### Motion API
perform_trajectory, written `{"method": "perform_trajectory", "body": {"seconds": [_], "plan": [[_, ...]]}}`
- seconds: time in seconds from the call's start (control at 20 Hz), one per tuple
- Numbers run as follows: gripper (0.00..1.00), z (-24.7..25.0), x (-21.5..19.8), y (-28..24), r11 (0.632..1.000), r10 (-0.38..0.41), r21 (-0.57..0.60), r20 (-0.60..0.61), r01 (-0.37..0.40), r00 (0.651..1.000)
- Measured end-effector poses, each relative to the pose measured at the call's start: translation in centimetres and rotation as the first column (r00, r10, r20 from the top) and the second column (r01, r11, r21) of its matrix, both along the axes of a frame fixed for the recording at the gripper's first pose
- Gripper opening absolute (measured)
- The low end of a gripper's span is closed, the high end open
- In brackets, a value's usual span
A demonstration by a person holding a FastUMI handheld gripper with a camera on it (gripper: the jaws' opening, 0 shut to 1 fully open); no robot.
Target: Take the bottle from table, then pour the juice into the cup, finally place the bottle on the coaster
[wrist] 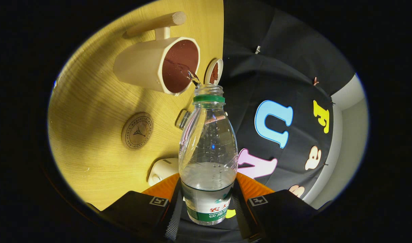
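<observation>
The gripper (207, 206) is clamped on the clear plastic bottle with a green neck ring and a green-and-white label (207, 152) — both fingers press against its lower body, one on each side at the label. The bottle is uncapped and tipped so that its open mouth points away from the fingers, toward the cream-coloured octagonal cup with a dark reddish-brown inside (158, 64). A thin stream of clear liquid (192, 77) runs from the mouth to the cup's rim and falls into it. Some liquid sits in the lower part of the bottle, near the fingers; droplets cling to the inside wall above it.

The cup stands on the pale wooden table (91, 101) and has a wooden rod handle (157, 23) on its far side. Near it lies the round brown wooden coaster with a printed ring of text and a small emblem (137, 131), bare, well apart from the bottle. A small round cream lid with a brown inside (214, 71) shows just beyond the bottle's mouth. A small white object (163, 170) lies on the table just beside the bottle's lower body, and a small clear glass piece (183, 119) sits beside the bottle's shoulder
</observation>
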State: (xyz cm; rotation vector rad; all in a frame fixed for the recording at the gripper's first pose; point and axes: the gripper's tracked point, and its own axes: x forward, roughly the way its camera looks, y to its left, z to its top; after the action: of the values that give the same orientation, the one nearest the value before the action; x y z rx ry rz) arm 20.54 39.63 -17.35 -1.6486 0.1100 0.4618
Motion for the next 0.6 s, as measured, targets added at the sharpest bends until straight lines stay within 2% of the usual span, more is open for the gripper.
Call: {"method": "perform_trajectory", "body": {"seconds": [0.4,0.6], "plan": [[0.71,0.8,0.3,0.4,0.997,0.052,-0.057,0.011,-0.052,0.999],[0.71,1.2,0.5,0.7,0.989,0.103,-0.111,0.021,-0.100,0.994]]}}
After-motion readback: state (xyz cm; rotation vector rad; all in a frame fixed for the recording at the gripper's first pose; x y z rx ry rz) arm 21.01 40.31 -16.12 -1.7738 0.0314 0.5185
